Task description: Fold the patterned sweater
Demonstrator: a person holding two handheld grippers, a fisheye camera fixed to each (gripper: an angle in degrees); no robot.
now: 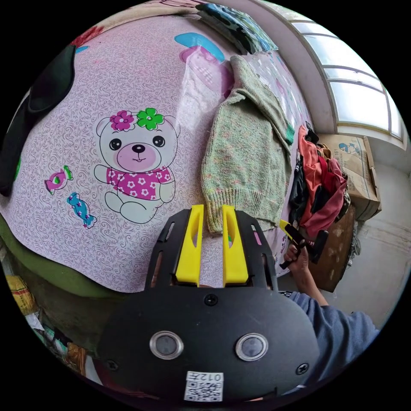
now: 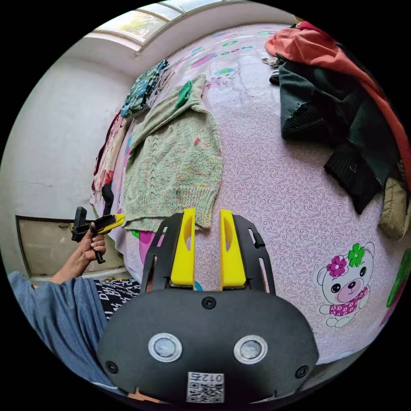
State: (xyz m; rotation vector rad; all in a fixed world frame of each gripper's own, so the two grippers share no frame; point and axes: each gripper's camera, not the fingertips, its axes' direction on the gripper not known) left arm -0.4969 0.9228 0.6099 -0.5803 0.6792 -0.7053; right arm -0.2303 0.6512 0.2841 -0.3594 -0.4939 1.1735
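Note:
The patterned sweater (image 1: 246, 158) (image 2: 175, 162), a pale green speckled knit, lies flat on the pink bear-print bed sheet (image 1: 85, 128) (image 2: 274, 188); a sleeve with a green cuff (image 2: 184, 94) is folded in near the top. My left gripper (image 1: 212, 209) is open, its yellow jaws apart at one corner of the ribbed hem. In the right gripper view it is held in a hand at the bed edge (image 2: 112, 221). My right gripper (image 2: 207, 212) is open too, just short of the other hem corner, and a hand holds it there in the left gripper view (image 1: 287, 226).
A heap of red, orange and black clothes (image 1: 321, 184) (image 2: 342, 107) lies on the bed beside the sweater. A folded blue-green garment (image 1: 235, 21) (image 2: 143, 87) sits beyond its collar. A dark garment (image 1: 43, 98) lies at the far side. A cardboard box (image 1: 359, 171) stands past the bed.

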